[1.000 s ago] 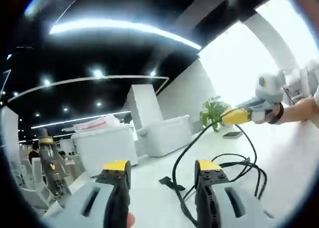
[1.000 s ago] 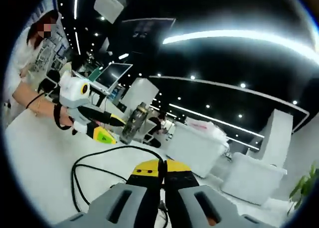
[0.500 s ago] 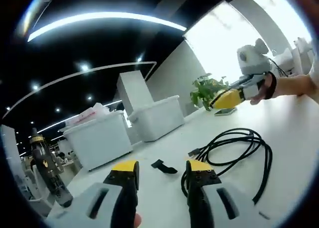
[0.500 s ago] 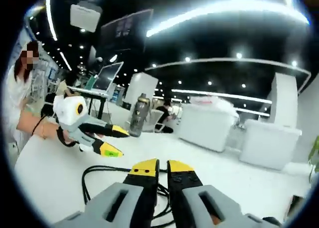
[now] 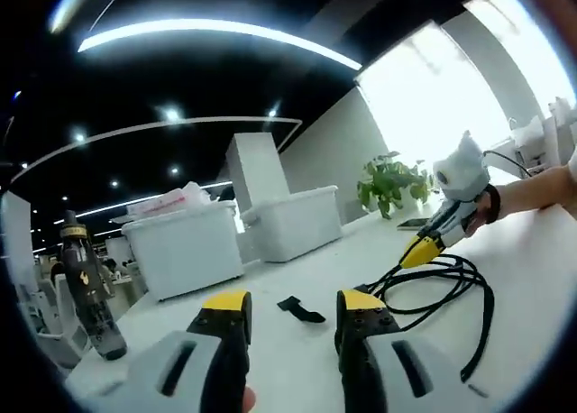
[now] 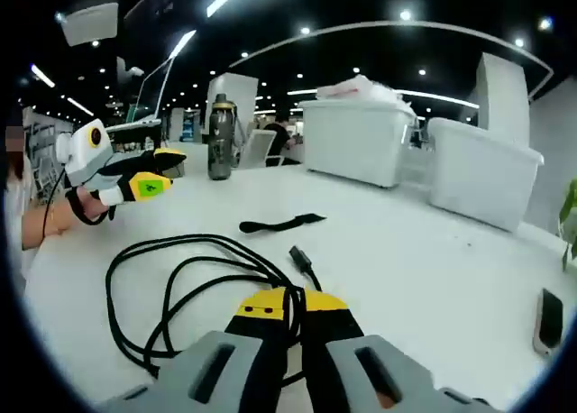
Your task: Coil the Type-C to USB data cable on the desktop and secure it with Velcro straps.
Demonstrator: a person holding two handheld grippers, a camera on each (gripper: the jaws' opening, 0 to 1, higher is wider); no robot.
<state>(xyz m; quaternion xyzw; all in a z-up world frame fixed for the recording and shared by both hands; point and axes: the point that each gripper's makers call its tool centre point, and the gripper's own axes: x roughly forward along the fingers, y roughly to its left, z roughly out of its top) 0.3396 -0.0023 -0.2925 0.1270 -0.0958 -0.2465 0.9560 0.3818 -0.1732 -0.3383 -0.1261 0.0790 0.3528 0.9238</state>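
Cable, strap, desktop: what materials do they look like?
Cable: black, likely rubber or PVC jacket; it bends in loose loops with a faint sheen. Strap: flat matte black strip lying limp, probably fabric hook-and-loop, weave too small to confirm. Desktop: smooth white surface, soft reflections, possibly laminate.

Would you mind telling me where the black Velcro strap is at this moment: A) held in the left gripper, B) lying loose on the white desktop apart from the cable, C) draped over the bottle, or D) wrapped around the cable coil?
B: the Velcro strap lies flat on the desktop, beyond the cable and not touching it.
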